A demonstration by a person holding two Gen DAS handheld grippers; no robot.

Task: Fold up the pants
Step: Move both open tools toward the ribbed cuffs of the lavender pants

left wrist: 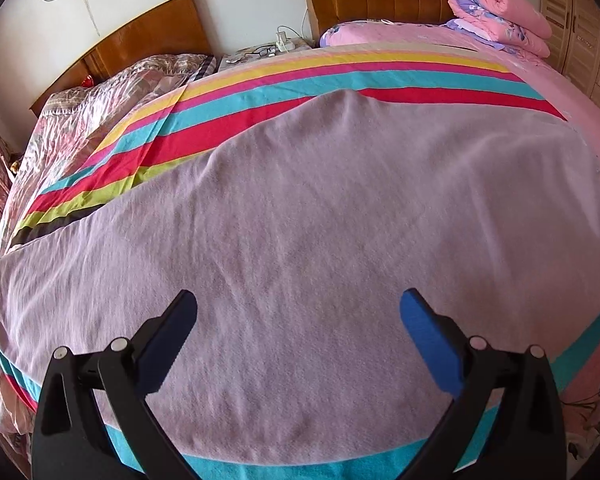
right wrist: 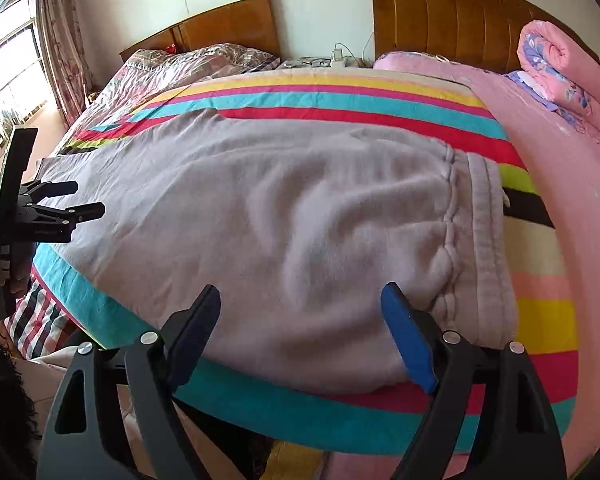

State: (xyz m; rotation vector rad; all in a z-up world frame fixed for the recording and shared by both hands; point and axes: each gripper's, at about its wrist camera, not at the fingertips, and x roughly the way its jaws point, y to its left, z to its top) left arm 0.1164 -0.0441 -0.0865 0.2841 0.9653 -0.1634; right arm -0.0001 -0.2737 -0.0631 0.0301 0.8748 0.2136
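Lilac fleece pants (left wrist: 300,200) lie flat on a striped blanket (left wrist: 260,92) spread over the bed. In the right wrist view the pants (right wrist: 280,200) run leftward from their gathered waistband (right wrist: 484,240), on the right. My left gripper (left wrist: 298,296) hovers open over the cloth, with nothing between its blue pads. My right gripper (right wrist: 300,290) is also open, above the pants' near edge, just left of the waistband. The left gripper (right wrist: 89,198) shows at the far left of the right wrist view, above the leg end, held by a hand (right wrist: 8,272).
A rolled pink quilt (right wrist: 560,72) lies at the head of the pink bed, on the right. A second bed with a patterned cover (right wrist: 188,64) stands to the left, with a nightstand (left wrist: 268,50) between the wooden headboards. The window (right wrist: 8,80) is far left, a wardrobe (left wrist: 580,40) far right.
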